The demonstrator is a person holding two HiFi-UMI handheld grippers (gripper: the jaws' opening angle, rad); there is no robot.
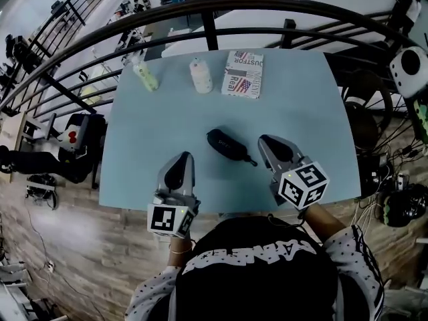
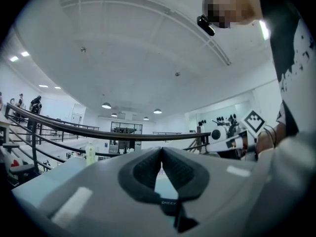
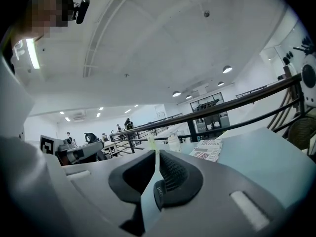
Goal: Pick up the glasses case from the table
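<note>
Approach is the step in hand, judged from the layout: nothing is lifted yet. The glasses case (image 1: 225, 144) lies flat on the surface (image 1: 301, 112), roughly central and toward the person's side. It sits just ahead of both grippers, in the space between them, and nearer the right one. Neither gripper touches it.

Left gripper (image 1: 186, 156): clenched, with its tips together and nothing between the pads. It is held low over the near edge and points away from the person.

Right gripper (image 1: 263, 140): also closed and empty, with only a thin slit between its pads. Its tip stands just beside the near end of the case.

Orientation of the case: the long axis runs diagonally, from far-left to near-right as the person faces it. A short dark tab or cord trails from the near-right end toward the right gripper. Neither gripper view shows the case, so both grippers appear to aim past it rather than at it.

Next move, as a judgement — the right gripper is the better placed. It needs to open wider than the short width of the case and turn so its pads straddle the narrow sides across the long axis. It then lowers and closes near the middle.

Two bottles (image 1: 200, 75) and a printed packet (image 1: 243, 73) at the far edge stand well clear of this work.
</note>
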